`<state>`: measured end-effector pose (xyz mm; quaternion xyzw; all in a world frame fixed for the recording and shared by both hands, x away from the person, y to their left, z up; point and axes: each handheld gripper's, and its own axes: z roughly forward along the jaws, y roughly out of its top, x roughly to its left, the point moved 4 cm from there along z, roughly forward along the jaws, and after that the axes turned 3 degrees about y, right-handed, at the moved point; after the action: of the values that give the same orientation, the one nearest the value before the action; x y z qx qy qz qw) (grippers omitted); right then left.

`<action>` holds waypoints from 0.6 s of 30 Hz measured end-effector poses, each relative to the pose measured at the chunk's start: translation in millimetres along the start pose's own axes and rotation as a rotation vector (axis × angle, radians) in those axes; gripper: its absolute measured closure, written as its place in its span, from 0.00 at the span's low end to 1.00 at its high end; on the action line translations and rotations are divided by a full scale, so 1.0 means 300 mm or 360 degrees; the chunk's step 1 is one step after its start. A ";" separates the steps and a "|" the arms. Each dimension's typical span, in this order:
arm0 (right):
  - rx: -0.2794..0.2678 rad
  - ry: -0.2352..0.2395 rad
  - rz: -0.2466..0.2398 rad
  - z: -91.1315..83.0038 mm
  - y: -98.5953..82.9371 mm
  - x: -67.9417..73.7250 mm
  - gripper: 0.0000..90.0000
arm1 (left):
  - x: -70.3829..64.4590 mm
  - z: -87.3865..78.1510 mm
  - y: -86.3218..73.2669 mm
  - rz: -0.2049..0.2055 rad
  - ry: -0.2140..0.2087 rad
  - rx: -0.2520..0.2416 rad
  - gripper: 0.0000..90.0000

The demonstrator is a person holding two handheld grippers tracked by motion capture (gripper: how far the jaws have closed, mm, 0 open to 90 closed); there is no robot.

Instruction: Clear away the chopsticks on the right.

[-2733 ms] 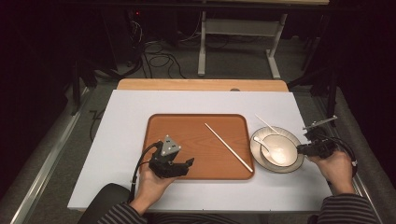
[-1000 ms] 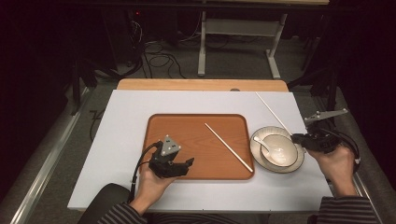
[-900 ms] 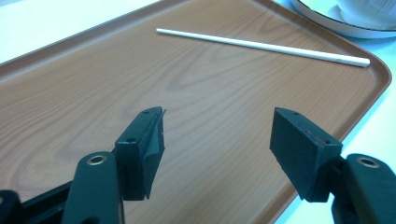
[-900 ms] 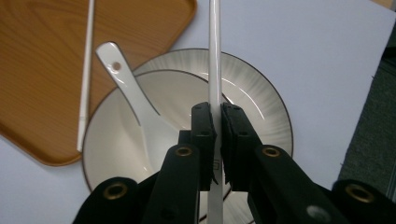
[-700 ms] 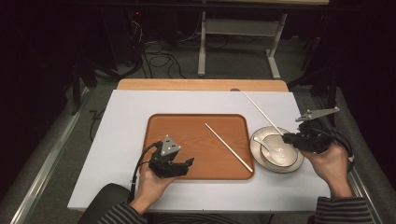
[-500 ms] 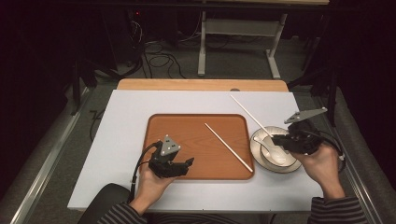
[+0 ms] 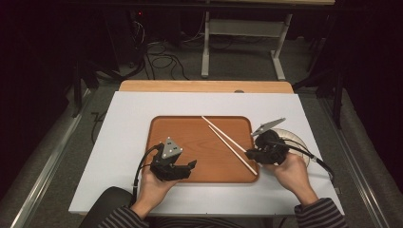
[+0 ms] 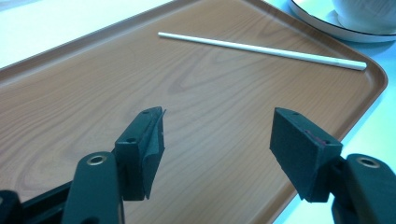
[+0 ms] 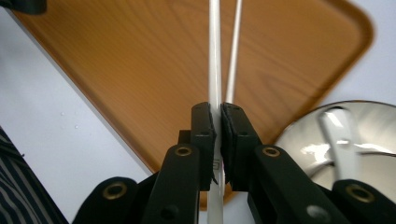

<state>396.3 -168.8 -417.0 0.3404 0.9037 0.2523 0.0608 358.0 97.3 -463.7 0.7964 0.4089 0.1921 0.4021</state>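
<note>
— White and thin, what are we holding?

— One chopstick (image 9: 214, 56), pinched near its end in our right gripper (image 9: 218, 122), jaws pressed together on it. At centre right of the high view it slants over the tray (image 7: 180, 128), beside a second chopstick (image 7: 233, 149) lying there.

— How will it handle?

— Light, stiff and smooth, we judge; held so near the end, it may pivot or slip.

— And our left gripper (image 8: 215, 140)?

— Spread wide, holding nothing, low over the tray.

Tray (image 7: 190, 142) centre open — chopsticks (image 7: 233, 147) rightward
</note>
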 end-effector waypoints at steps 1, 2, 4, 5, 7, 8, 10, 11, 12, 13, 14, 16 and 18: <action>0.0019 0.0006 -0.0008 0.014 -0.001 0.005 0.95 | -0.001 0.000 0.000 0.0002 -0.0001 0.0000 0.40; 0.0054 0.0006 -0.0013 0.039 -0.003 0.012 0.95 | -0.002 0.000 0.000 0.0003 -0.0001 -0.0001 0.40; 0.0099 -0.0001 -0.0005 0.071 -0.007 0.019 0.95 | -0.002 -0.001 0.000 0.0004 0.0000 -0.0001 0.40; 0.0117 0.0000 0.0001 0.089 -0.009 0.021 0.95 | -0.002 -0.001 0.000 0.0004 0.0000 -0.0002 0.40; 0.0164 -0.0003 0.0035 0.122 -0.013 0.032 0.95 | -0.002 -0.001 0.000 0.0003 0.0000 -0.0002 0.40; 0.0184 -0.0009 0.0018 0.142 -0.014 0.032 0.95 | -0.002 -0.001 0.000 0.0004 0.0001 -0.0002 0.40; 0.0212 -0.0018 0.0030 0.165 -0.017 0.035 0.95 | -0.002 -0.001 0.000 0.0003 0.0001 -0.0002 0.40; 0.0229 -0.0026 0.0036 0.178 -0.020 0.037 0.95 | -0.002 -0.001 0.000 0.0004 0.0001 -0.0002 0.40; 0.0237 -0.0033 0.0042 0.186 -0.021 0.038 0.95 | -0.002 -0.001 0.000 0.0005 0.0001 -0.0002 0.40; 0.0241 -0.0041 0.0040 0.191 -0.022 0.037 0.95 | -0.002 -0.001 0.000 0.0006 0.0001 -0.0002 0.40; 0.0241 -0.0052 0.0040 0.196 -0.024 0.037 0.94 | -0.003 -0.001 0.000 0.0006 0.0001 -0.0001 0.40; 0.0241 -0.0066 0.0034 0.208 -0.029 0.040 0.94 | -0.004 -0.001 0.000 0.0009 0.0000 0.0001 0.40; 0.0253 -0.0062 0.0027 0.218 -0.033 0.044 0.93 | -0.005 -0.001 -0.001 0.0017 -0.0002 0.0007 0.40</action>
<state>398.9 -139.4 -477.6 0.3568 0.9166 0.1737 0.0490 356.8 96.3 -463.8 0.7996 0.4048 0.1928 0.3996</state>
